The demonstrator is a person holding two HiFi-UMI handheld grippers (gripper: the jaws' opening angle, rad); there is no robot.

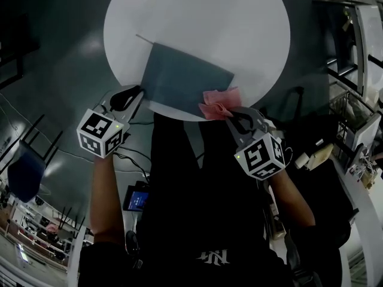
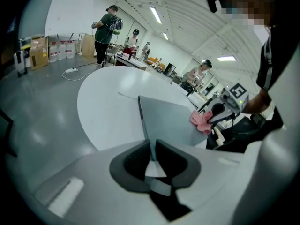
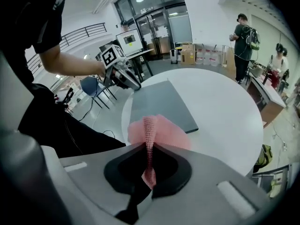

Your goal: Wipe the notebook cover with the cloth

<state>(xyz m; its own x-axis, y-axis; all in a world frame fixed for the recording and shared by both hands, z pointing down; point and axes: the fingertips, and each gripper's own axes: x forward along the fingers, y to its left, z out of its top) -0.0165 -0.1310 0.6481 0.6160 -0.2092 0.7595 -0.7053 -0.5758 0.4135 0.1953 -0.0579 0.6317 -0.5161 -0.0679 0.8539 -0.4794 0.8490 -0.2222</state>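
Left hand-held gripper [image 1: 136, 94] was pinched shut on the notebook [image 1: 182, 82] corner, right hand-held gripper [image 1: 233, 117] was clamped on the cloth [image 1: 216, 103]. Risk: a hard wipe could slip that thin pinch and slide the notebook off the bench [image 1: 197, 17] edge.

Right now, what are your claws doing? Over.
Left claw shut on notebook corner. Right claw shut on pink cloth, at notebook's near edge. No obstacle seen.

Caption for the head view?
Left claw grips the grey notebook on a round white table; right claw holds a pink cloth at its near corner.

notebook [image 1: 179, 79] corner — under cloth [image 1: 218, 104], far people [image 2: 136, 37] tiny
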